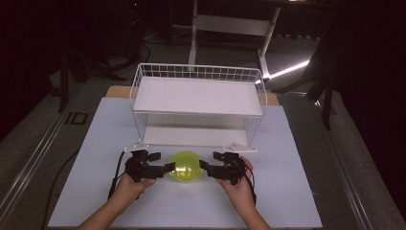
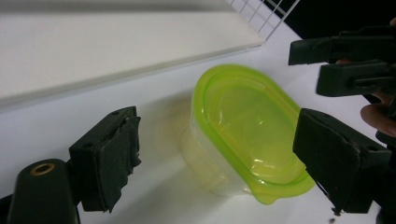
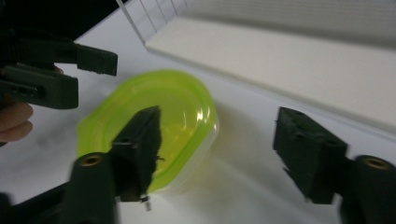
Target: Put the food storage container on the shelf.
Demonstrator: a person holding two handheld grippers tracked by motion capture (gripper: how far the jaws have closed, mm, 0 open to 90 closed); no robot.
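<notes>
A small clear tub with a yellow-green lid sits on the white table in front of the wire rack. My left gripper is at its left side and my right gripper at its right, both open and pointing at it. In the left gripper view the tub lies between the spread jaws of the left gripper, with the far jaw over its rim. In the right gripper view the tub lies partly behind one jaw of the right gripper. Whether a jaw touches it, I cannot tell.
A white wire rack with a flat white shelf stands just behind the tub, its lower level open towards me. The table has bare surface on both sides and along the front. The floor around is dark.
</notes>
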